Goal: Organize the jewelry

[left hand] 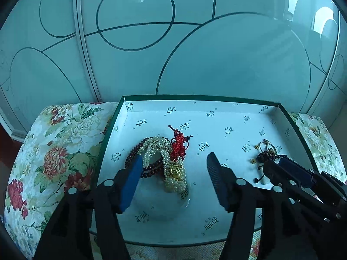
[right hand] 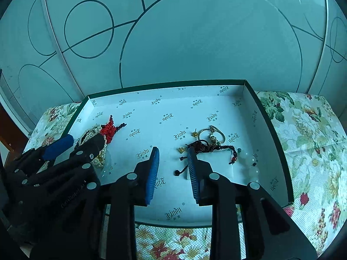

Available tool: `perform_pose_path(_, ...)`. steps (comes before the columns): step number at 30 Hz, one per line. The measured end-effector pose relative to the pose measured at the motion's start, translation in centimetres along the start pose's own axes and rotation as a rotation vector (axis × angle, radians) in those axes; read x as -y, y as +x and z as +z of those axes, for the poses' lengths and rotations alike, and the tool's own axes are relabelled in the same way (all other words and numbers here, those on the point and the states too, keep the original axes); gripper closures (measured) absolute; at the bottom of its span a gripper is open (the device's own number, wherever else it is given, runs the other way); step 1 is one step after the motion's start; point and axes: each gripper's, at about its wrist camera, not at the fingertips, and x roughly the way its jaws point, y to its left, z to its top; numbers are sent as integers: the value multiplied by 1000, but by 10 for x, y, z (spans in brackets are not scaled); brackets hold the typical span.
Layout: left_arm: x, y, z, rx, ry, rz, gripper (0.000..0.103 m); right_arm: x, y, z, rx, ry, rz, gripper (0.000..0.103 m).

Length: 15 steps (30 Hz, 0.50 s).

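Pearl beads (left hand: 167,162) btwn wide-open left tongs (left hand: 173,164), right tongs (right hand: 173,151) part-open, empty, in box (right hand: 271,119).

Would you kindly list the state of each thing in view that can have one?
Box: lidless, open.
Pearl strands: heaped, tangled with dark beads.
Cord bracelet: loose on the box floor.
Left hand-held gripper: open, gripping nothing.
Right hand-held gripper: open, empty.
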Motion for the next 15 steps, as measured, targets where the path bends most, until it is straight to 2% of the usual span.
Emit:
perform_pose_path(2,-2,-10,-2,10,-12,-6,33,1,-9,-2,10,5,-14,69)
perform_pose_path(5,-4,-25,-6,17,-16,-6,30,5,-22,-5,14,27,-21,67)
perform_pose_path(7,-4,-34,-9,17,-12,-2,29,7,-31,-7,18,41,-26,66)
perform_pose_path(9,-4,-41,-11,18,-13,-1,28,9,-40,-8,24,51,-29,61)
perform_pose_path(15,-5,-61,-18,36,-19,6,27,7,-60,-11,45,50,-38,61)
